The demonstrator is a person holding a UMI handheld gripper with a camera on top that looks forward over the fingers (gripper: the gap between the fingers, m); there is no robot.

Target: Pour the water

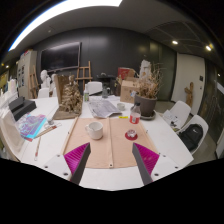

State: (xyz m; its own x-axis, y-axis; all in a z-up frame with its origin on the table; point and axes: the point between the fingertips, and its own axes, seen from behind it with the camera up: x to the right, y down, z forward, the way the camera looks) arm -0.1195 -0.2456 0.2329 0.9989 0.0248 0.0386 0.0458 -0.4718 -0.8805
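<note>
A white round table (110,175) is seen in the lower half of the frame, with a flat tan cardboard sheet (108,140) laid across its middle. On the sheet, left of centre, a small pale cylindrical cup (95,129) stands upright, its long axis vertical and its mouth upward. To the right, a slim bottle (135,114) with a red label stands upright behind a low red dish (131,134). The gripper (111,160) is held at the bottom, its dark fingers with magenta pads (146,156) spread apart, nothing pinched; the cup lies beyond them. A potted plant (148,95) is set further back.
</note>
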